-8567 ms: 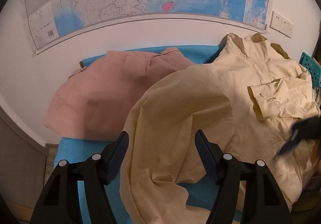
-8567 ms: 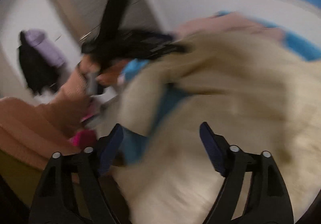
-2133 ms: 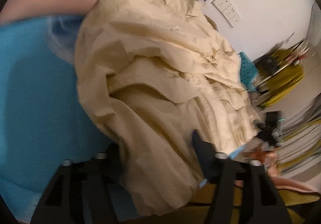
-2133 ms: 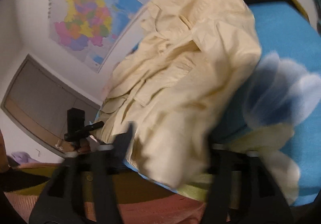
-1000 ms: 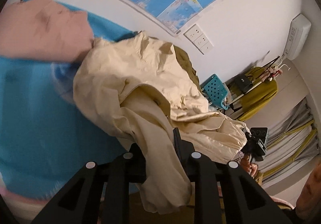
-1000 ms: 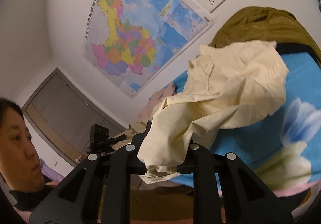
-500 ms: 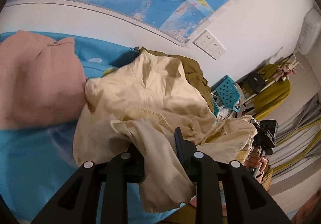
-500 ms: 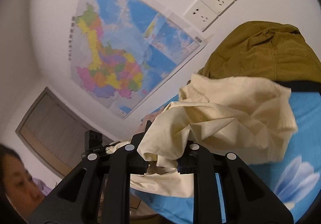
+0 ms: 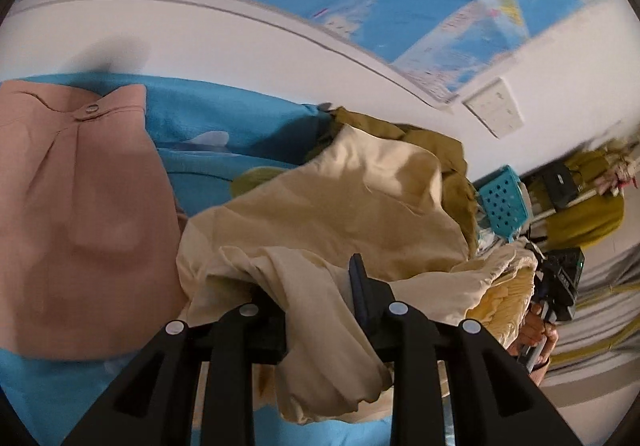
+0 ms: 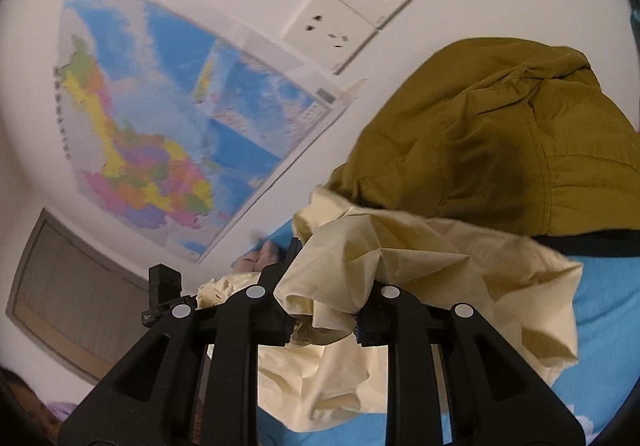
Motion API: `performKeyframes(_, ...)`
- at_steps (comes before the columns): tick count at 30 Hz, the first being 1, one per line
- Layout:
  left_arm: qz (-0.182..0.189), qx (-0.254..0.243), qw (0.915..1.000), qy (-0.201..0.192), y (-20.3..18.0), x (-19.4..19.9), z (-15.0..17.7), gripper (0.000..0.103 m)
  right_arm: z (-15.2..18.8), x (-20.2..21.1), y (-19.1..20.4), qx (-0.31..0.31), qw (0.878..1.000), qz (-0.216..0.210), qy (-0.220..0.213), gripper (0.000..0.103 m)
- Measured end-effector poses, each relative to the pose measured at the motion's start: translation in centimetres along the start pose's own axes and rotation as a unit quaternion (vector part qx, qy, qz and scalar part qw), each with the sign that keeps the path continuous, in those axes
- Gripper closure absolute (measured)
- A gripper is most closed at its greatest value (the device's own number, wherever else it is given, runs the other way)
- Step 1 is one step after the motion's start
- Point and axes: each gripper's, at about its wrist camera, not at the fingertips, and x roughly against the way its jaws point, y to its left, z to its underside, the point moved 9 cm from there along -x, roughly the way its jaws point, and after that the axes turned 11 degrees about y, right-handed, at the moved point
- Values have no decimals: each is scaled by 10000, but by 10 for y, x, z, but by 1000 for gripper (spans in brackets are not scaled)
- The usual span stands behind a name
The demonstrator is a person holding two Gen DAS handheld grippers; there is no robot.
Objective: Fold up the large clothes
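Both views are blurred, and bunched fabric hides the left finger of the left tool [image 9: 316, 286] and the fingertips of the right tool [image 10: 326, 282]. Each tool pinches a fold of the cream shirt [image 9: 344, 206], a soft, creased cotton that rises from the lower centre and drapes over the blue floral sheet [image 9: 224, 114]. A smooth pink garment [image 9: 80, 206] lies at left; a crumpled olive jacket [image 10: 500, 142] fills the right wrist view's upper right.
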Motion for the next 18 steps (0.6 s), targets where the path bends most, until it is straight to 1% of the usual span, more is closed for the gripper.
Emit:
performKeyframes(9, -216, 418, 9985, 270, 28, -39, -45, 78, -28, -35, -29, -243, 9984, 480, 190, 78)
performKeyframes(12, -272, 534, 9975, 365, 37, -51, -56, 78, -35, -41, -33, -242, 9980, 548, 193, 71)
performKeyframes(13, -281, 561, 9973, 390, 40, -54, -58, 78, -37, -42, -33, -207, 9980, 576, 182, 68)
performKeyframes(15, -278, 637, 9965, 457, 45, -60, -63, 78, -38, -41, -31, -166, 9977, 643, 139, 58)
performKeyframes(17, -241, 704, 9959, 521, 49, -66, -67, 78, -37, -35, -25, -70, 9978, 662, 25, 33)
performKeyframes(18, -212, 736, 9956, 543, 51, -69, -68, 77, -36, -29, -20, 37, 9975, 700, -97, 30)
